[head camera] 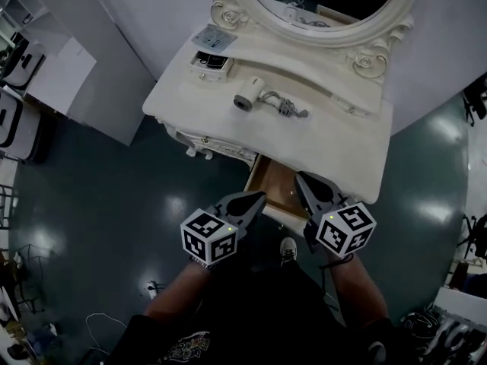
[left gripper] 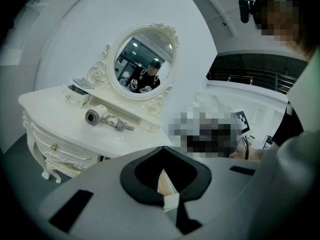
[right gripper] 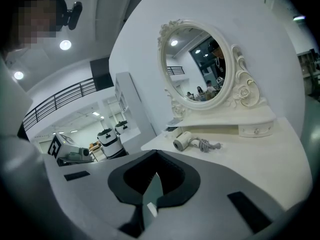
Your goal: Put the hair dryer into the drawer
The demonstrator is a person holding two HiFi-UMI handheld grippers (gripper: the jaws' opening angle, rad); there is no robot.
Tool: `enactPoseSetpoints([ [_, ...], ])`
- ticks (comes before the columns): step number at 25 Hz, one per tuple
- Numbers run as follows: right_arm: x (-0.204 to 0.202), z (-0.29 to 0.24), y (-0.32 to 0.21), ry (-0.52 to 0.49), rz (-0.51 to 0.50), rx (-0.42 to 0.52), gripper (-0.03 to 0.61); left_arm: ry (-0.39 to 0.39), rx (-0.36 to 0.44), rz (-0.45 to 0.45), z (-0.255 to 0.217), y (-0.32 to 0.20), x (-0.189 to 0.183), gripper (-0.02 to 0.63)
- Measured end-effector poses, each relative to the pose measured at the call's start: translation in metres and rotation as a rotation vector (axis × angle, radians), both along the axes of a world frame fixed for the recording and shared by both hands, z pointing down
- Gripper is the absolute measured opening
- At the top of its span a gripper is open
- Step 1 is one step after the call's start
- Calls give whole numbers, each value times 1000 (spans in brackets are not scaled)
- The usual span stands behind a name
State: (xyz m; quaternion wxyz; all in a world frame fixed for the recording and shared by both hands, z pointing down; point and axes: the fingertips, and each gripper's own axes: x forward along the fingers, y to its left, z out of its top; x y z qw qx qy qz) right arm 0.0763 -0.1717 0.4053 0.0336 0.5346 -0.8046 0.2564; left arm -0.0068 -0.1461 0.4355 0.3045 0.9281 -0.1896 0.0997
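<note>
Looking steeply down, the head view shows a white counter (head camera: 335, 147) backed by an oval mirror (head camera: 335, 6). The hair dryer (head camera: 247, 97) lies on its side near the counter's middle, nearer the left edge, with its cord (head camera: 285, 106) trailing toward the right edge. An open drawer (head camera: 275, 188) with a wooden interior projects below the front edge. The left gripper (head camera: 259, 198) and right gripper (head camera: 302, 178) hover side by side over the drawer, well apart from the hair dryer. A small box (head camera: 213, 52) sits at the rear left corner.

Left gripper view: the fingers (left gripper: 115, 209) are pressed together with nothing between them. The hair dryer lies beyond them on the counter, nozzle facing the camera, below the mirror.

Right gripper view: the fingers meet along a closed seam, empty. The hair dryer rests ahead near the counter's left edge, cord beside it, in front of the mirror's base.
</note>
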Motion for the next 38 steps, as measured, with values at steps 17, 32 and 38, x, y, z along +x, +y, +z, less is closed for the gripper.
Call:
enactPoseSetpoints([
  [17,-3,47,-104,131,22,-70,32,-27,-35,59,28,-58,-38,3],
  [32,21,113,-215,380,-38,-184,128,-49,-65,39,55,-106,-65,3],
  [38,34,145,-261,643,-175,-273,233,-56,-102,4,70,-109,-82,3],
])
